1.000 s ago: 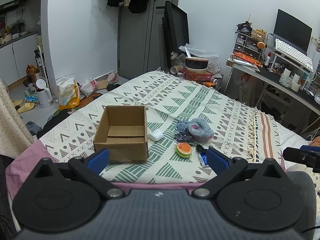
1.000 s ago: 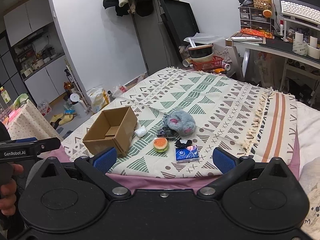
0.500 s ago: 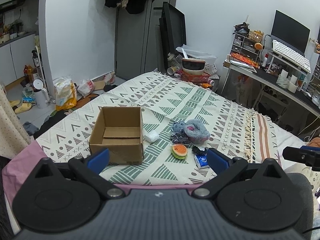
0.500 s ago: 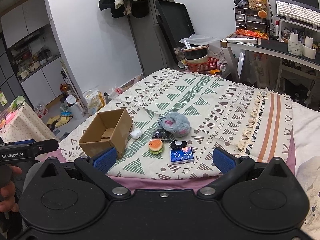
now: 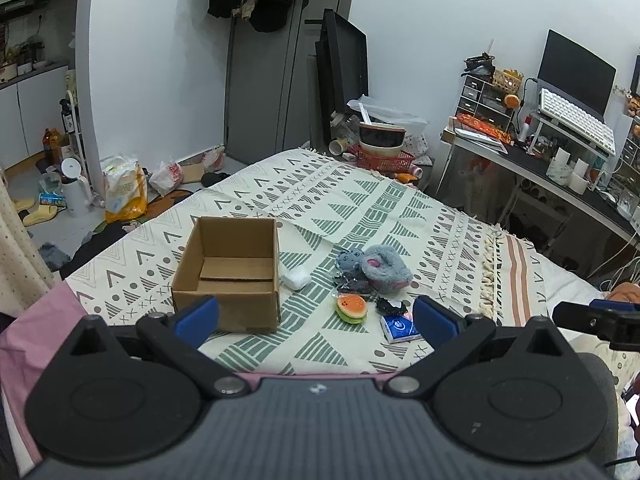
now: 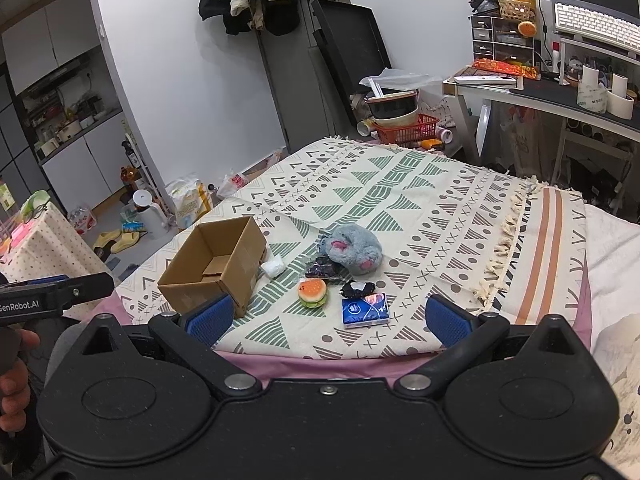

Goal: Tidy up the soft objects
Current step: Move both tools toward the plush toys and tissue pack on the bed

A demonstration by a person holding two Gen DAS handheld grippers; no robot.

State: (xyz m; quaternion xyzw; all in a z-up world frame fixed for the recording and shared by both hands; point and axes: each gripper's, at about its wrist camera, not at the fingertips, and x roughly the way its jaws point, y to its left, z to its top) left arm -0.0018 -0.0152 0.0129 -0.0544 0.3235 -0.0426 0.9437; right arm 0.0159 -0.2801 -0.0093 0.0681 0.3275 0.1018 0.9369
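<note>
Soft things are gathered in a small cluster on the patterned blanket [image 5: 360,200] of the bed. A grey plush toy [image 5: 384,268] is seen at the far side of the cluster, with a dark packet [image 6: 322,269] touching it in front. A burger-shaped squishy [image 5: 352,308] lies nearer, a small black item [image 6: 357,289] just beside it, and a blue tissue pack [image 6: 365,311] nearest of all. A white wad [image 5: 295,280] rests against the side of an open cardboard box [image 5: 230,276], which stands upright to the left of the cluster. The left gripper [image 5: 316,316] and the right gripper [image 6: 328,316] are held apart from everything, fingers spread wide with nothing between them.
</note>
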